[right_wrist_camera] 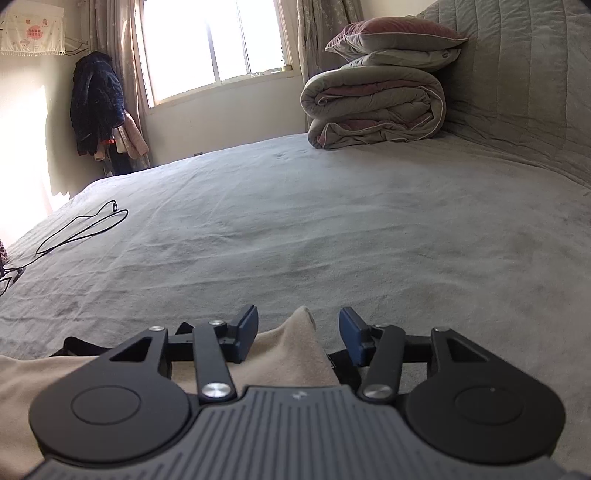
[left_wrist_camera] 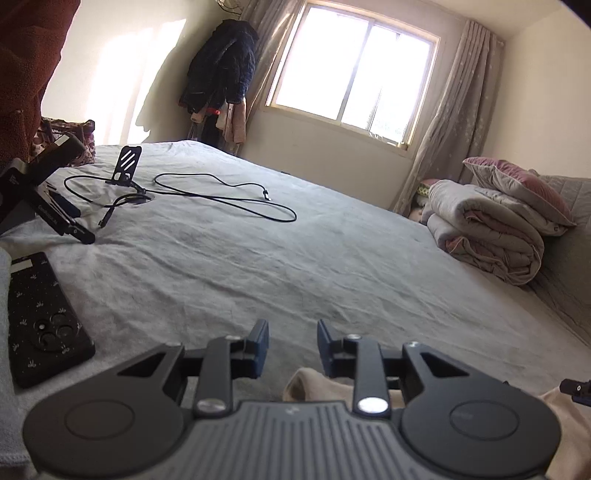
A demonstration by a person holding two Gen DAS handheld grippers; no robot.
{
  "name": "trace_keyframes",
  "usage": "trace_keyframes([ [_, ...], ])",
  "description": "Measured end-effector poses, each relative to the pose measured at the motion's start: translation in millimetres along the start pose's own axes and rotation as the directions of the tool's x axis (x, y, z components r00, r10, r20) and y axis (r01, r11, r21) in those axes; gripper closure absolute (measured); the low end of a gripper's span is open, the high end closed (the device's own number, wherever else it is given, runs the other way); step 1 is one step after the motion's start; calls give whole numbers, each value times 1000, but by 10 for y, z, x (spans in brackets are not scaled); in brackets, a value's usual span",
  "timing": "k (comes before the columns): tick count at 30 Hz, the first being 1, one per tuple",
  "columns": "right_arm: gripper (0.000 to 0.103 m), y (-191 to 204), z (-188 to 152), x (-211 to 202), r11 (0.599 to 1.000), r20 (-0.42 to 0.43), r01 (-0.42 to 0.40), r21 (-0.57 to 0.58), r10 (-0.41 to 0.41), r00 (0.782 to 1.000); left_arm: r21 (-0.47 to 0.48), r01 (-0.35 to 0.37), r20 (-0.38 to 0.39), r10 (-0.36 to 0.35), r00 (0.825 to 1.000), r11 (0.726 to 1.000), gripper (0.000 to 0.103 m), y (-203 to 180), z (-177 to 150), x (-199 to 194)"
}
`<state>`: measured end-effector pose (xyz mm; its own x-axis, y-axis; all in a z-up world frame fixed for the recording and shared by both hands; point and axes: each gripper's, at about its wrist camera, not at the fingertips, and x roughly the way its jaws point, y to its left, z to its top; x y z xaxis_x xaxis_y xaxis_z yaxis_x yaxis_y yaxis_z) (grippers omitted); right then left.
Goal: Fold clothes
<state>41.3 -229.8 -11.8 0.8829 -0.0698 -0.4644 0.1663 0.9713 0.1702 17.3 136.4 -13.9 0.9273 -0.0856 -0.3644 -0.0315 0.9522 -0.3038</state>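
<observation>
Not much legible here tbh. Wall hanging (right_wrist_camera: pixel 32 32) by window has pink print, way too small to read. Black bar (left_wrist_camera: pixel 51 216) on bed has pale lettering, blurred. Nothing else.

Left gripper (left_wrist_camera: pixel 291 338) with jaws parted above a beige cloth garment (left_wrist_camera: pixel 306 386), grey bedsheet (left_wrist_camera: pixel 258 266), black patterned phone (left_wrist_camera: pixel 44 317) at left, black looped cable (left_wrist_camera: pixel 221 199), folded grey-pink quilt (left_wrist_camera: pixel 491 236)

Ahead of both tongs the bed (right_wrist_camera: pixel 295 221) lies bare. Obstacles: phone (left_wrist_camera: pixel 44 317) and cable (left_wrist_camera: pixel 221 199) left, folded quilt (right_wrist_camera: pixel 376 107) far right.
</observation>
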Motion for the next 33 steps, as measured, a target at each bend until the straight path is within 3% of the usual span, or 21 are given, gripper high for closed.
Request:
trace_keyframes([
  [3,50,162,24,-42,999,15,-31,-37,32,999,5,76,-20,-75,997,997,74,-60,2,-50],
  [6,50,360,-2,31,995,-5,-59,-76,59,998,66,101,-82,-96,992,993,76,-193,-115,46],
  [11,50,492,-130,235,993,-63,-49,-106,43,997,128,30,-188,-5,982,991,80,-203,-346,335],
  [13,51,406,-190,332,996,-91,-19,-82,12,996,110,32,-189,-11,982,993,82,-168,-356,367],
  [19,54,238,-223,325,998,-77,-49,-43,45,996,117,26,-187,-4,982,993,83,-187,-348,345],
  [26,49,309,-180,162,999,-69,-40,-29,38,997,97,21,-184,-2,983,995,83,-222,-258,297],
  [33,49,631,-186,69,994,-78,-97,-43,94,993,39,48,-161,-41,986,998,83,-192,-120,223],
])
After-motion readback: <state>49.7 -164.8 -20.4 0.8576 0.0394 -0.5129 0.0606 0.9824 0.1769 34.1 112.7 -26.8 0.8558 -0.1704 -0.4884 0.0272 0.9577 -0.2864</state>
